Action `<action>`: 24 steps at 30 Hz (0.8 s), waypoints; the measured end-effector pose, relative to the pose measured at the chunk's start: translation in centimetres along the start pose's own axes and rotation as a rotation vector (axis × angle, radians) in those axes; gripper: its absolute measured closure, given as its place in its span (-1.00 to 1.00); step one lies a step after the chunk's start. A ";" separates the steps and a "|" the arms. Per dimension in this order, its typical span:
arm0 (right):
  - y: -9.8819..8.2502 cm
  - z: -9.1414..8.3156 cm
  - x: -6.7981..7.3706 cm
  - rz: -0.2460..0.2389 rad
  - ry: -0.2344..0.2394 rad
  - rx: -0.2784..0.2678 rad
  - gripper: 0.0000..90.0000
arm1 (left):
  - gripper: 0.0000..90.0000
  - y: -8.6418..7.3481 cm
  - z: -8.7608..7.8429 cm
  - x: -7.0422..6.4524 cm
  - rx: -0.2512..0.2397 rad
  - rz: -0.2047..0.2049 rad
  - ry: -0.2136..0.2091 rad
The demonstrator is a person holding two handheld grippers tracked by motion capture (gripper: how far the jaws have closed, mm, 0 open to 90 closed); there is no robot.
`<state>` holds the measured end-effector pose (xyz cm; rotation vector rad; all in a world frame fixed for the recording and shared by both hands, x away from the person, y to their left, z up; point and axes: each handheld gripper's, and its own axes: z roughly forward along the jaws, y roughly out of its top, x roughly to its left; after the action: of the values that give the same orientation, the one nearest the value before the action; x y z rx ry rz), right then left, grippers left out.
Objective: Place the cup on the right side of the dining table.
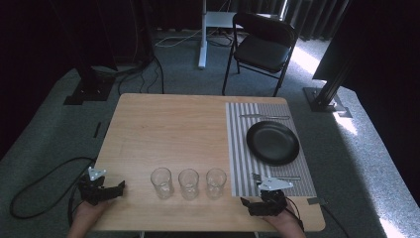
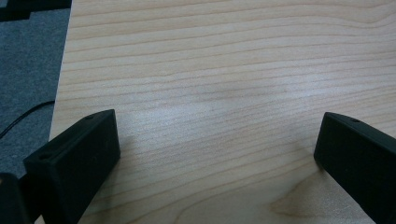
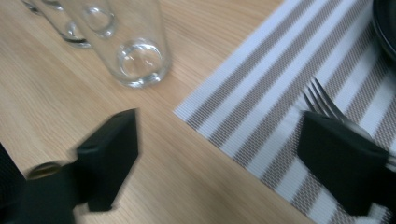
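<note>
Three clear glasses (image 1: 188, 183) stand in a row near the front edge of the wooden table (image 1: 168, 124). To their right lies a striped placemat (image 1: 237, 148) with a black plate (image 1: 273, 142), a fork (image 1: 277, 177) in front of it and another piece of cutlery (image 1: 265, 117) behind it. My left gripper (image 1: 116, 191) rests at the front left corner, open over bare wood (image 2: 217, 144). My right gripper (image 1: 252, 201) is at the front, by the mat's near corner, open with nothing between its fingers (image 3: 219, 144). The nearest glass (image 3: 140, 56) is ahead to its left, and the fork's tines (image 3: 327, 105) sit beside its right finger.
A black chair (image 1: 262, 47) stands beyond the table's far right side. Cables (image 1: 44, 183) trail on the carpet at the left. The plate's rim (image 3: 385, 23) shows at the top right of the right gripper view. Bare wood lies between the glasses and the table's far edge.
</note>
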<state>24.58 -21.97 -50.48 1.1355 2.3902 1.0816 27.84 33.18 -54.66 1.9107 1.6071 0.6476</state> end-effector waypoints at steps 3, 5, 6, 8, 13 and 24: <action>0.3 0.3 0.4 -0.011 0.018 -0.006 -0.63 | -0.99 0.0 0.0 0.0 0.000 0.000 0.000; 0.6 0.6 0.7 -0.014 0.041 -0.012 -0.63 | -0.99 0.0 0.0 0.0 0.000 0.000 0.000; 0.7 0.7 0.8 -0.022 0.046 -0.010 -0.63 | -0.99 0.0 0.0 0.0 0.000 0.000 0.000; 0.9 1.0 1.2 -0.036 0.061 -0.008 -0.63 | -0.99 0.0 0.0 0.0 0.000 0.000 0.000; 1.3 1.6 1.9 -0.060 0.086 -0.003 -0.63 | -0.99 0.0 0.0 0.0 0.000 0.000 0.000; 2.3 2.7 2.9 -0.097 0.116 -0.008 -0.63 | -0.99 0.0 0.0 0.0 0.000 0.000 0.000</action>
<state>25.40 -17.49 -50.47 0.9681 2.4978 1.1528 27.83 33.18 -54.66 1.9107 1.6073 0.6474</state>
